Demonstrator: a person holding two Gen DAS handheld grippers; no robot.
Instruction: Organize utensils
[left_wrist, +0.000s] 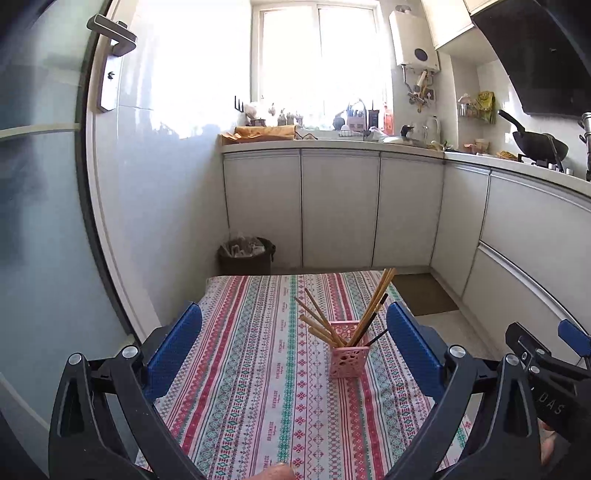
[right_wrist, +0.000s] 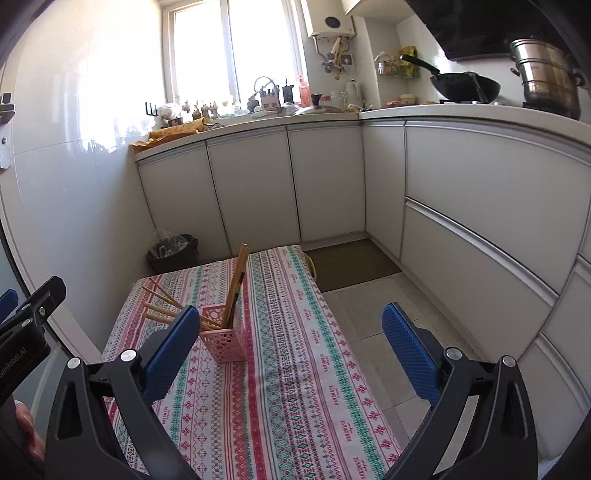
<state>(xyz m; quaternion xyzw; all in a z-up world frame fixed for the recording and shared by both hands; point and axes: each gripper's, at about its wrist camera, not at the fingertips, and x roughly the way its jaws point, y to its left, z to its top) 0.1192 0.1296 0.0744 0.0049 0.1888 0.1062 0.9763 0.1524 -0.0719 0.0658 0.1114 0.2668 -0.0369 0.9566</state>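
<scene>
Your left tool (left_wrist: 293, 343) stood wide open, its blue pads spread well apart and holding nothing. Your right tool (right_wrist: 291, 347) was just as wide open and just as empty. Both hovered above the worktop (left_wrist: 251, 387), which was covered in a striped, patterned cloth.

From the left tool, the pink holder (left_wrist: 349, 356) sat straight ahead and a little right of centre, framed between the two pads. From the right tool, the same pink holder (right_wrist: 223, 338) lay off to the left, partly hidden behind the left pad. By that reading, your left hand was the better lined up of the two, and likely the nearer.

The holder was a small square basket with perforated walls, standing upright on the cloth. The chopsticks (left_wrist: 347, 317) were in it already, mostly pale wood with at least one dark one. They were not bundled: one group fanned out low to the left, another leaned up and to the right, so their long axes crossed in a loose V. I saw no loose utensils lying on the cloth in either view, so any next move would likely turn on those splayed sticks.
</scene>
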